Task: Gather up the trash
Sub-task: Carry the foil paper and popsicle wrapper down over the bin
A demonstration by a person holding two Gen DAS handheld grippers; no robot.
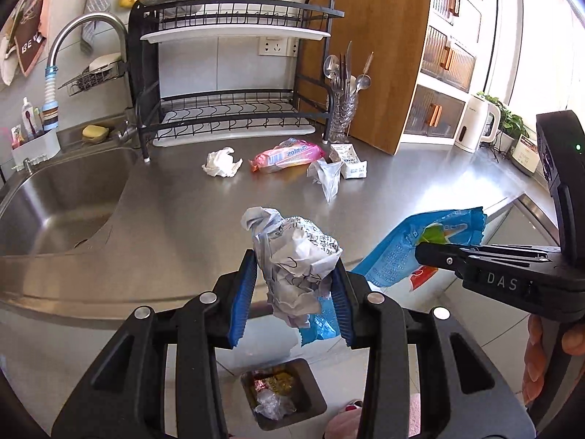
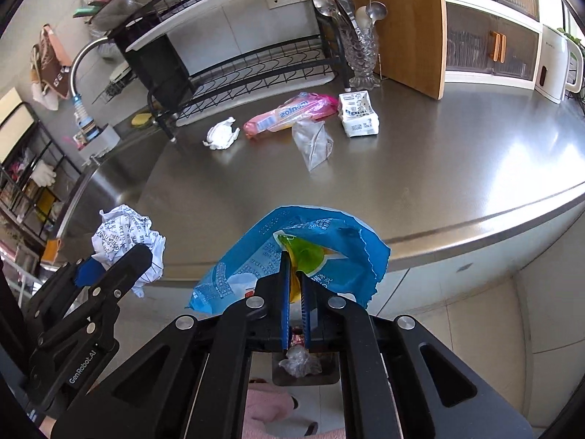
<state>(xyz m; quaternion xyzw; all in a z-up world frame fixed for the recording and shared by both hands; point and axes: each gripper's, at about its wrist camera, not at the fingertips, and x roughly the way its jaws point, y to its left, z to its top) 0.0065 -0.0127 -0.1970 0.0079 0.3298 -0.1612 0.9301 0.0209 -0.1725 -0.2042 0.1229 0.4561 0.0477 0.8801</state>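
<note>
Steel countertop (image 1: 420, 190) is the landmark, kitchen room, tiled wall behind, sun glare on its right part. Left gripper (image 1: 292, 289) pinches a crumpled printed paper wad (image 1: 296, 256) between its blue pads, held off the countertop's front edge, above the floor. Right gripper (image 2: 295, 285) has its pads pressed together on a blue snack wrapper (image 2: 292, 248), also just off the front edge (wrapper flops over the fingers). Below both, on the floor in front of the countertop, an open trash bin (image 1: 285, 395) with scraps inside. Left on the countertop, toward the back: white tissue ball (image 1: 221, 162), pink Mentos bag (image 1: 289, 155), clear crumpled plastic (image 1: 325, 175), small white carton (image 1: 347, 161) touching the plastic. At the countertop's back: black dish rack (image 1: 234, 69), glass cutlery holder (image 1: 342, 117), wooden cutting board (image 1: 369, 55) leaning upright. Sink (image 1: 62, 197) set in the countertop's left end, white kettle (image 1: 477, 124) at far right.
</note>
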